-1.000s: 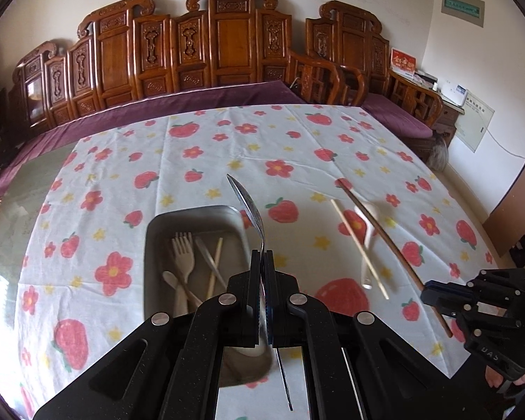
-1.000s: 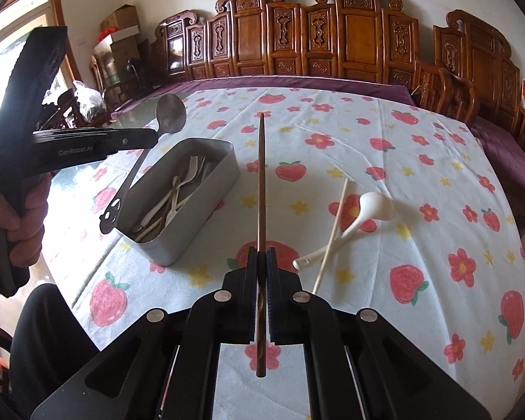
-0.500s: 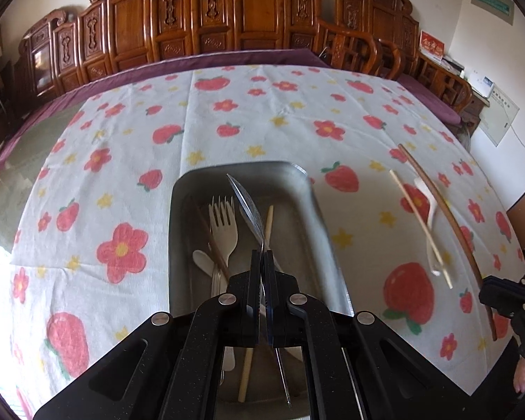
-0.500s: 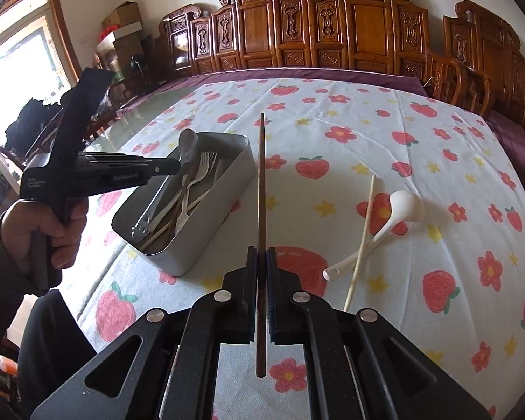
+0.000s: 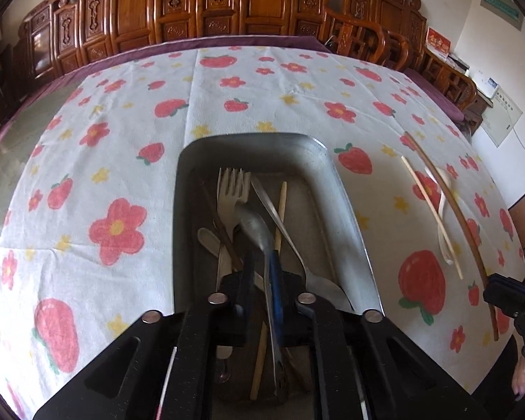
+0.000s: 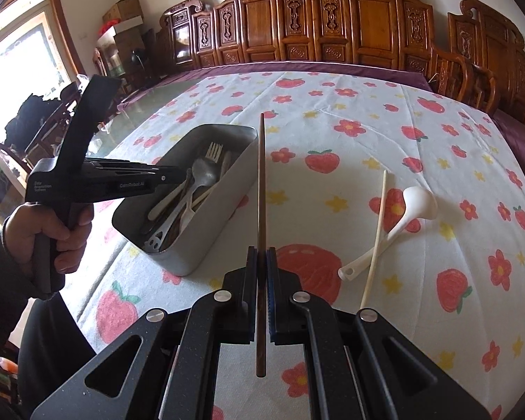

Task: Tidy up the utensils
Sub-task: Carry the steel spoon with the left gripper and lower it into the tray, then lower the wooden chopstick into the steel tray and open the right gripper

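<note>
A grey metal tin (image 5: 353, 231) (image 6: 227, 189) holds a white fork (image 5: 231, 189), other spoons and chopsticks. My left gripper (image 5: 262, 262) (image 6: 183, 176) is low inside the tin with its jaws slightly parted. A metal spoon (image 5: 257, 227) (image 6: 203, 171) leans against the right finger, its bowl resting on the utensils. My right gripper (image 6: 261, 262) is shut on a dark brown chopstick (image 6: 260, 182) (image 5: 451, 203), held above the cloth right of the tin. A pale chopstick (image 6: 376, 231) (image 5: 430, 210) and a white soup spoon (image 6: 413, 206) (image 5: 444, 220) lie on the cloth.
The table carries a strawberry and flower print cloth (image 5: 262, 98) (image 6: 420, 140). Carved wooden chairs (image 6: 332, 24) stand along the far and right sides. A window and stacked boxes are at the far left in the right wrist view.
My left gripper has gone down into the tin with the metal spoon and its jaws have parted, so the spoon now tilts loose. The right gripper keeps its chopstick, almost still.
</note>
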`<action>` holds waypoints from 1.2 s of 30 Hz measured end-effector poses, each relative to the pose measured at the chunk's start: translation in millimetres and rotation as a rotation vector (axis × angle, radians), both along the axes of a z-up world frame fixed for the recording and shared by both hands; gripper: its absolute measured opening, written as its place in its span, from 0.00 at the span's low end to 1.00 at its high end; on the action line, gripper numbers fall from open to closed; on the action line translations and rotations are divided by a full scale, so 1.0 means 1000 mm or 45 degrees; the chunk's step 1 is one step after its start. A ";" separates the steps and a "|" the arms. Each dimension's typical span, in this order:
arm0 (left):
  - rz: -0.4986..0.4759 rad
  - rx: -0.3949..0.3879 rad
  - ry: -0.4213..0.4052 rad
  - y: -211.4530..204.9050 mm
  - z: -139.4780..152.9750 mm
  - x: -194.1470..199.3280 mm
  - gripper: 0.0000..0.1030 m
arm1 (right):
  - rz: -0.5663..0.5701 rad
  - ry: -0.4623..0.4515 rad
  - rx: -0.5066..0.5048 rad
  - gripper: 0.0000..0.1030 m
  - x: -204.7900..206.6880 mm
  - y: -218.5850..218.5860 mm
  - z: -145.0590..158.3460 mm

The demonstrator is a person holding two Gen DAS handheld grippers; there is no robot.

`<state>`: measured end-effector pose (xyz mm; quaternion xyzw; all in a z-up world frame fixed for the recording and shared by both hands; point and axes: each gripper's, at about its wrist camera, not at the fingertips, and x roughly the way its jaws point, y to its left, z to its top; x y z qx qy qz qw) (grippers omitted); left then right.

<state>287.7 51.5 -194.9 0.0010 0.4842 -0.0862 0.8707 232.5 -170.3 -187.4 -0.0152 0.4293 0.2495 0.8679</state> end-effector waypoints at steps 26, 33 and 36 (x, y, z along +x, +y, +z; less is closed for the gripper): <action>0.106 0.042 -0.189 0.081 0.058 -0.072 0.31 | 0.036 0.132 0.134 0.06 0.044 0.100 -0.005; 0.110 0.037 -0.172 0.085 0.052 -0.073 0.31 | 0.000 0.199 0.119 0.06 0.060 0.118 -0.019; 0.105 0.037 -0.170 0.083 0.051 -0.073 0.31 | -0.037 0.247 0.164 0.06 0.068 0.120 -0.026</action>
